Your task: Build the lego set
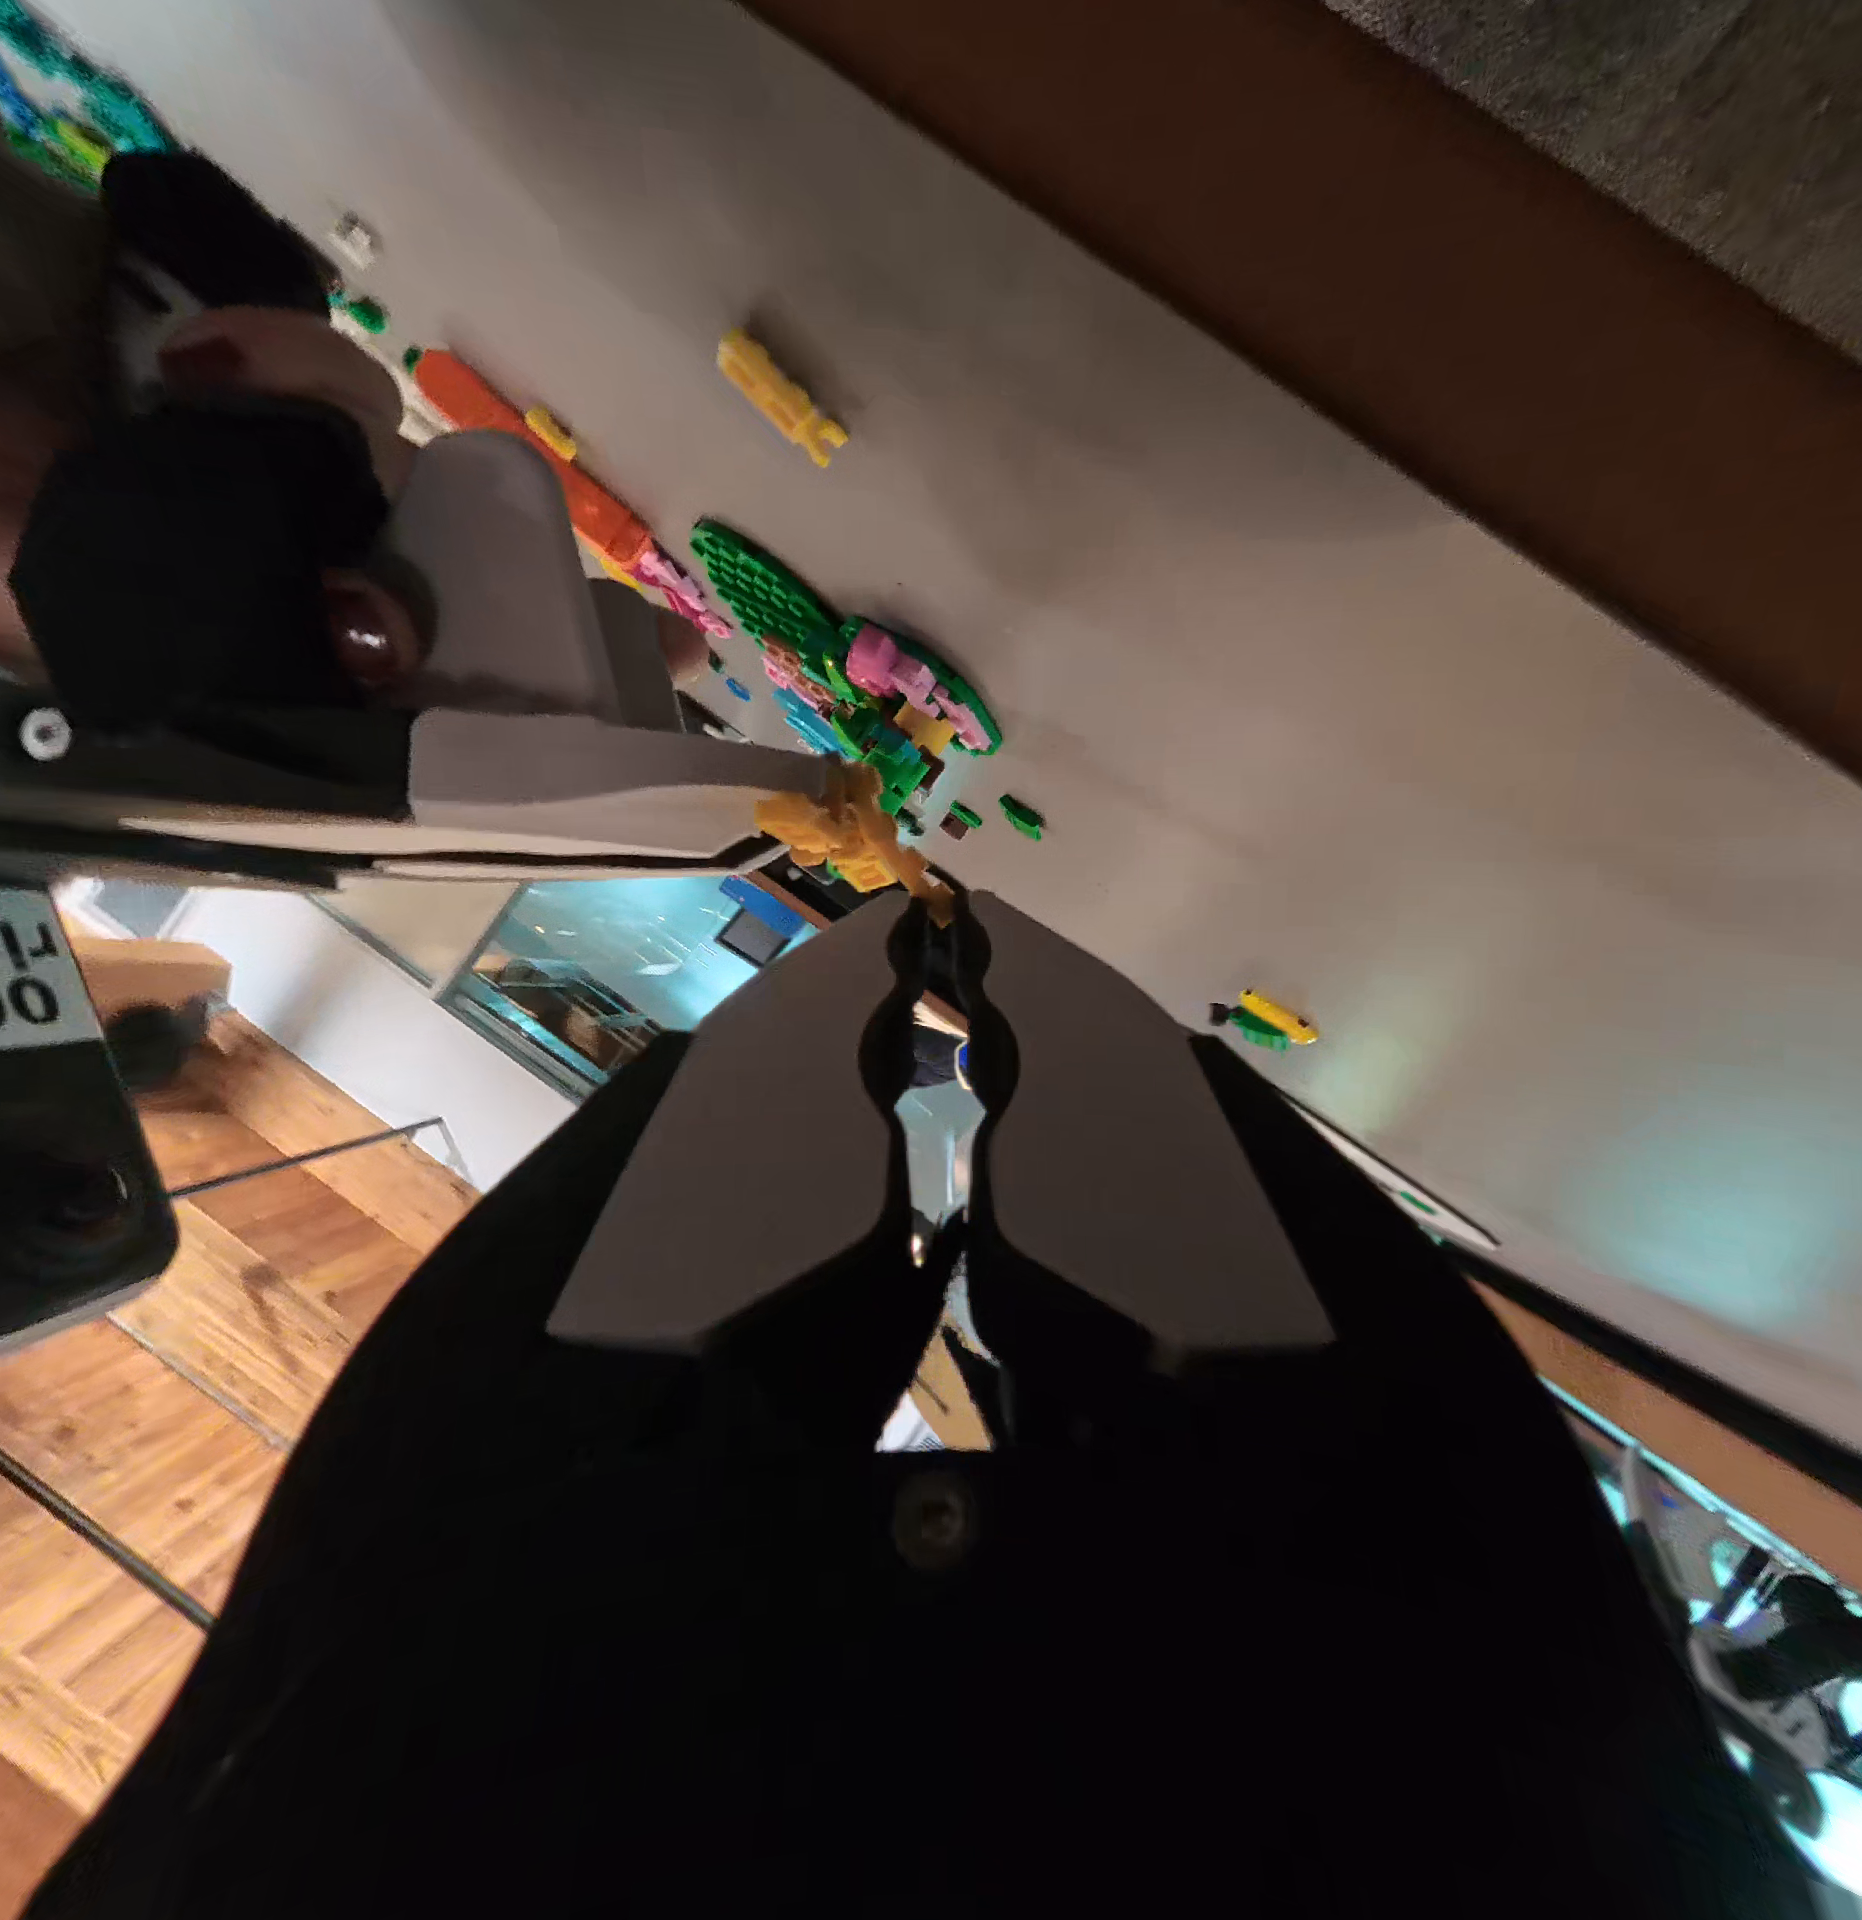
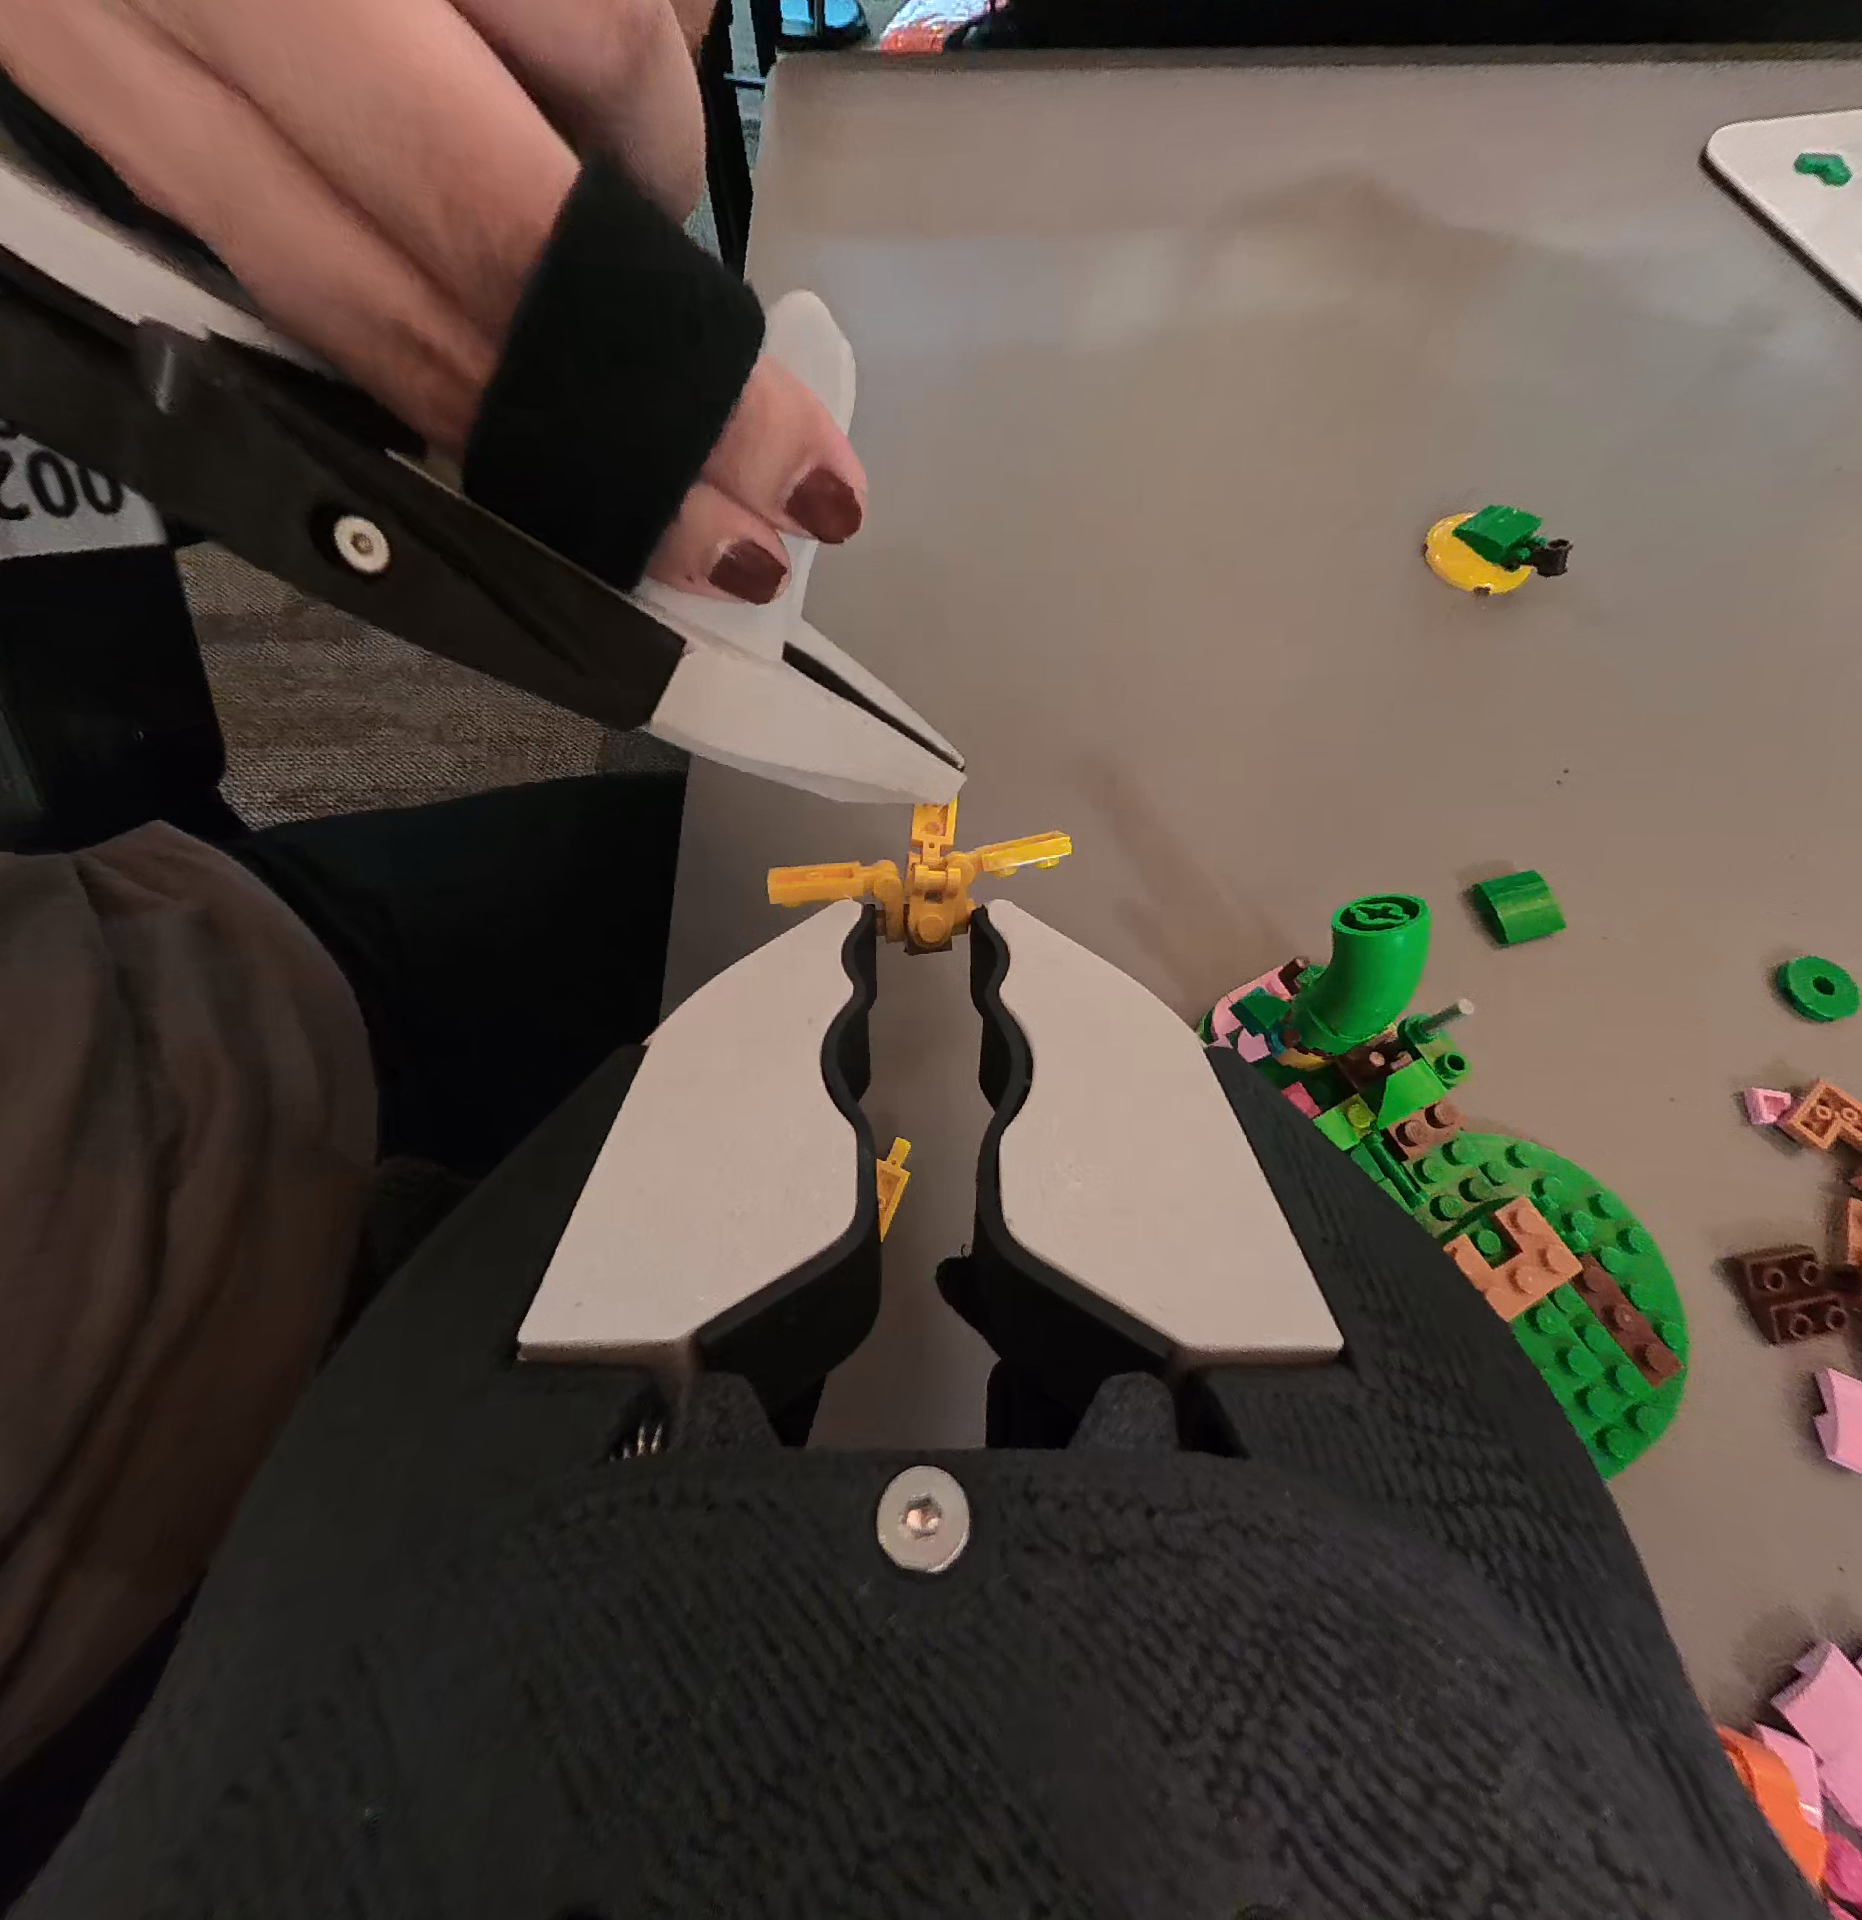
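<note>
My right gripper (image 2: 922, 920) pinches the yellow petal cluster's (image 2: 922, 883) hub above the table's near edge, while my left gripper (image 2: 942, 779), closed on its upright petal, comes from the left.

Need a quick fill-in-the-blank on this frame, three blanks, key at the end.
1. The right gripper is shut on a small lego assembly coloured ____.
2. The left gripper pinches that assembly's ____ arm.
3. The round baseplate beside the right gripper is ____.
4. The held assembly is ____ the grey table, not resting on it.

Missing words: yellow; top; green; above
</note>
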`<state>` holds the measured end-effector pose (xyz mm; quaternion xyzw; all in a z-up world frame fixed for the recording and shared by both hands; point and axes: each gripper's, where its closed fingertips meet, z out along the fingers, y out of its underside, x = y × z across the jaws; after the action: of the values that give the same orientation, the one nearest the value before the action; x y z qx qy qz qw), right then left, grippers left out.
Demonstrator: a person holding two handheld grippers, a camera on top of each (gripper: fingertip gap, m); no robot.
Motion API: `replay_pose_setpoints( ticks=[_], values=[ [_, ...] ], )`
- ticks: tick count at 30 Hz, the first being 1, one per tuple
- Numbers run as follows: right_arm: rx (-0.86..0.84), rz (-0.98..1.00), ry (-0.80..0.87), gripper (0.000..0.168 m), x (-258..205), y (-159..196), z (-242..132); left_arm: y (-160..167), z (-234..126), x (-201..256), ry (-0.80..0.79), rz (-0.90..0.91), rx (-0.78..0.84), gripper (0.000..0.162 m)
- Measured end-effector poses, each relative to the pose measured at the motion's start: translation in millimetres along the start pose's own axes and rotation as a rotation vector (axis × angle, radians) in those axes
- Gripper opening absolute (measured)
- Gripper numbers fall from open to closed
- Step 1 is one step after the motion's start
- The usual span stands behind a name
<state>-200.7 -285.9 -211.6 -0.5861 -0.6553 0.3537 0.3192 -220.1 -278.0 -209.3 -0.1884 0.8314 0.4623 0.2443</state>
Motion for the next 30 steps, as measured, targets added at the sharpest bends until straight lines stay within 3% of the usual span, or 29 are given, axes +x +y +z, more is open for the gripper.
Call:
replay_pose_setpoints(
  ticks=[12,30],
  values=[
    [-0.022,-0.017,0.025,0.015,3.5,4.6,1.7,-0.9,6.5,-0.2,-0.009,0.107,-0.027,0.004],
    [-0.044,-0.072,0.051,0.015,2.2,6.1,4.5,-4.2,7.0,4.2,-0.017,0.047,-0.031,0.004]
  ],
)
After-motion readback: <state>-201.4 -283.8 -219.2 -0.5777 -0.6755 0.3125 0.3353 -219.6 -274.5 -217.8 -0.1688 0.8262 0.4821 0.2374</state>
